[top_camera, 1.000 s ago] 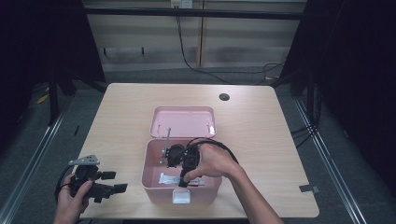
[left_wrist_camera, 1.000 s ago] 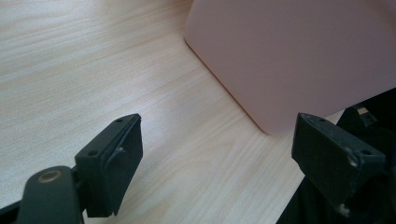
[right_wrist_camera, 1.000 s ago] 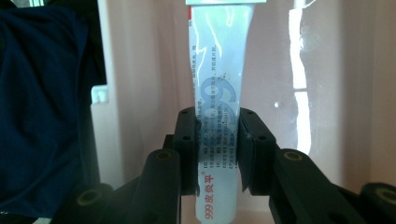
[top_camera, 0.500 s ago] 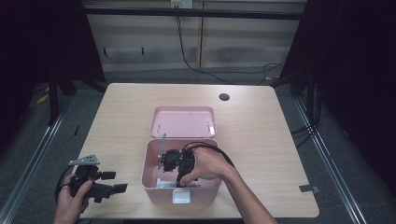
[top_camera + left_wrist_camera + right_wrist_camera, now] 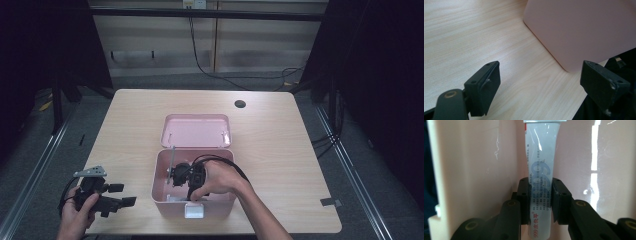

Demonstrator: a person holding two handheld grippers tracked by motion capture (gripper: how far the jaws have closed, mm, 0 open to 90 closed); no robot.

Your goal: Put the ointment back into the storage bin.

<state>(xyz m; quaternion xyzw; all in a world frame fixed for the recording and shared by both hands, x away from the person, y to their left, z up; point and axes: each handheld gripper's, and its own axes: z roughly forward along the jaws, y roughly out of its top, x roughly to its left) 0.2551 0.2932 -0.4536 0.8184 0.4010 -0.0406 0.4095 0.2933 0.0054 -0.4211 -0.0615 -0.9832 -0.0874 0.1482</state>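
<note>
High view: right gripper (image 5: pixel 176 176) inside open pink box (image 5: pixel 162 172), contents obscured; left gripper (image 5: pixel 121 195) beside box.
Left gripper view: jaws wide apart, empty.
Right gripper view: jaws clamped on white tube (image 5: pixel 541 180), print blurred.

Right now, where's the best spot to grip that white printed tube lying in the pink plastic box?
Probably across its flat middle, coming down from the open top of the pink plastic box. The white printed tube lies flat, and the right gripper already pinches its narrow width there.
</note>
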